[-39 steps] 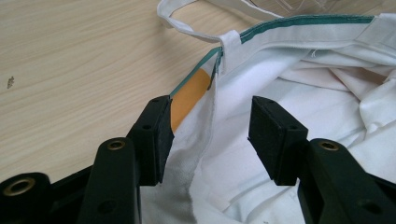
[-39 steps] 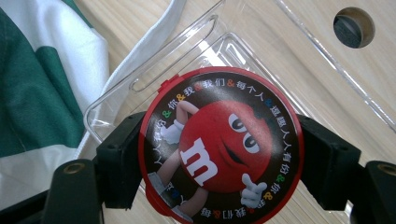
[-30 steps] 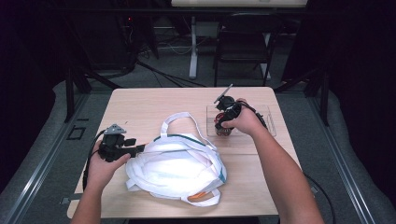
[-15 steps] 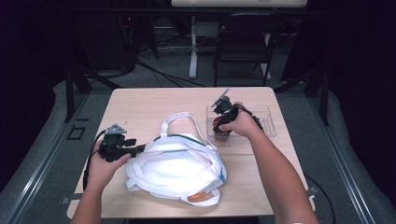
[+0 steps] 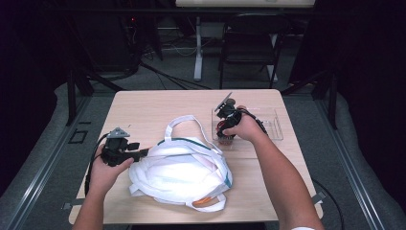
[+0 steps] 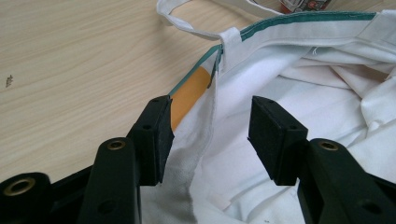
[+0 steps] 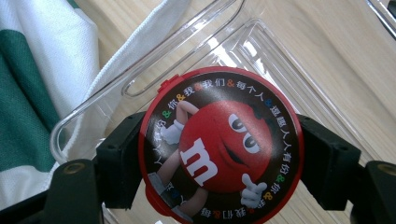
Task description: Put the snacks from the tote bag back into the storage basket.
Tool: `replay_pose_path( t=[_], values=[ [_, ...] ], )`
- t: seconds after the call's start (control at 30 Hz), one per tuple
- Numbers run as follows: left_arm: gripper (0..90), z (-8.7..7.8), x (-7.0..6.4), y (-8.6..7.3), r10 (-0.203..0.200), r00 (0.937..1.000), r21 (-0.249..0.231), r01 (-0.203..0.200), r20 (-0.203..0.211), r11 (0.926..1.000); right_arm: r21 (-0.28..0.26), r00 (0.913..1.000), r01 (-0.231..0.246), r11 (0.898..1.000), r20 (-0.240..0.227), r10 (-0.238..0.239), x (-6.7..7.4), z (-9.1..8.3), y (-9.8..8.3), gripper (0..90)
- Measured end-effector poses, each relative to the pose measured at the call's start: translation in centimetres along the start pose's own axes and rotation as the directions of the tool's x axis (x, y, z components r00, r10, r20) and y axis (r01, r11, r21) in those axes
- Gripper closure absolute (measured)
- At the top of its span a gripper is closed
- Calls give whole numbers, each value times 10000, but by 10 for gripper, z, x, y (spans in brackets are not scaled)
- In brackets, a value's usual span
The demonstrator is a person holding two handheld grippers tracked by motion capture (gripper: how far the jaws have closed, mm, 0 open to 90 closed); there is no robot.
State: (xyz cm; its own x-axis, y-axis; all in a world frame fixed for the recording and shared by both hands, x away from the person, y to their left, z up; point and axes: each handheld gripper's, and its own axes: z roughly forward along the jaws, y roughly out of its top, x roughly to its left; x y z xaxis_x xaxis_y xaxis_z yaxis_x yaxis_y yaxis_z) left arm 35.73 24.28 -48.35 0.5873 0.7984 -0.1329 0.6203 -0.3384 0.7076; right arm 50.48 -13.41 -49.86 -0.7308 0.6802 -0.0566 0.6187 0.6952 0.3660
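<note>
A white tote bag (image 5: 179,170) with green trim lies slumped on the front middle of the wooden table (image 5: 158,108). My left gripper (image 5: 143,154) is at the bag's left rim. In the left gripper view it (image 6: 208,135) is open, with the bag's (image 6: 327,93) rim edge standing between the jaws, close to the left pad. My right gripper (image 5: 225,136) is held over the left end of a clear plastic tray (image 5: 268,120). It (image 7: 224,156) is shut on a round red M&M's candy tub (image 7: 219,149), one jaw on each side.
An orange patch (image 6: 189,95) shows on the bag wall by the left jaw, and more orange (image 5: 203,201) shows at its front edge. A bag handle strap (image 7: 154,32) lies by the tray (image 7: 289,60). A folding chair (image 5: 249,48) stands beyond the table.
My right hand with the candy tub has edged slightly nearer and toward the bag at the tray's left end. The left gripper and the bag have stayed put.
</note>
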Motion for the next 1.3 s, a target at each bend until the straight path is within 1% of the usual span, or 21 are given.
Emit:
replay_pose_path(
  t=[0.07, 0.1, 0.13, 0.17, 0.2, 0.3, 0.37, 0.47, 0.7, 0.8, 0.87, 0.9, 0.97, 1.03, 1.17, 1.3],
  values=[
    [491, 0, 0, 0, -1, 10000, -5, 1, 7, 10000, 103, 10000, 87, 9999, -20, -87, 0, 0, 1, 252],
    [491, 1, 0, 0, -22, 10000, -31, 22, -28, 10000, -106, 10000, -85, 9999, -10, 85, 1, 2, 0, 251],
    [491, 1, 0, 0, -21, 10000, -26, 21, -26, 10000, -164, 9999, -103, 9998, -14, 103, 2, 2, 0, 252],
    [491, 1, 0, 0, -23, 10000, -29, 23, -29, 10000, 44, 10000, 83, 10000, -29, -83, 1, 1, 1, 252],
    [491, 1, 0, 0, -19, 10000, -27, 18, -29, 10000, -36, 10000, 10, 10000, -52, -10, 1, 2, 1, 252],
    [491, 1, 0, 0, -11, 10000, -19, 11, -35, 10000, 157, 9998, 145, 9998, -106, -143, 0, 2, 1, 251],
    [491, 1, 0, 0, -10, 10000, -10, 10, -38, 10000, 44, 9999, 43, 10000, -138, -42, 0, 3, 0, 251],
    [491, 1, 0, 0, -13, 10000, -11, 13, -27, 10000, 125, 9998, 115, 9999, -191, -113, 0, 4, 0, 251],
    [491, 1, -1, 0, 18, 10000, 30, -18, -42, 10000, -8, 9997, 1, 10000, -253, -1, 0, 6, 0, 251],
    [491, 2, -1, -1, -44, 10000, -35, 44, -58, 10000, 13, 9995, -32, 10000, -313, 32, 0, 7, 0, 251],
    [491, 2, -1, -1, -49, 10000, -35, 49, -68, 10000, -13, 9992, -180, 9998, -369, 179, -1, 7, -1, 250],
    [491, 2, -1, -1, -47, 10000, -34, 47, -70, 10000, 58, 9991, -128, 9999, -399, 130, -2, 7, -1, 250],
    [491, 2, -1, -1, -50, 10000, -47, 50, -45, 10000, 41, 9989, -198, 9998, -425, 199, -3, 7, -1, 250],
    [491, 2, -1, -1, -24, 10000, 42, 25, -29, 10000, 36, 9989, -240, 9997, -412, 241, -3, 7, -1, 250],
    [491, 2, -1, -1, 32, 10000, 69, -32, -33, 10000, 48, 9987, -308, 9995, -398, 309, -3, 7, -1, 249],
    [491, 2, -1, -1, -12, 10000, 50, 12, -9, 10000, 97, 9986, -377, 9992, -359, 380, -3, 7, -1, 245]
  ],
)
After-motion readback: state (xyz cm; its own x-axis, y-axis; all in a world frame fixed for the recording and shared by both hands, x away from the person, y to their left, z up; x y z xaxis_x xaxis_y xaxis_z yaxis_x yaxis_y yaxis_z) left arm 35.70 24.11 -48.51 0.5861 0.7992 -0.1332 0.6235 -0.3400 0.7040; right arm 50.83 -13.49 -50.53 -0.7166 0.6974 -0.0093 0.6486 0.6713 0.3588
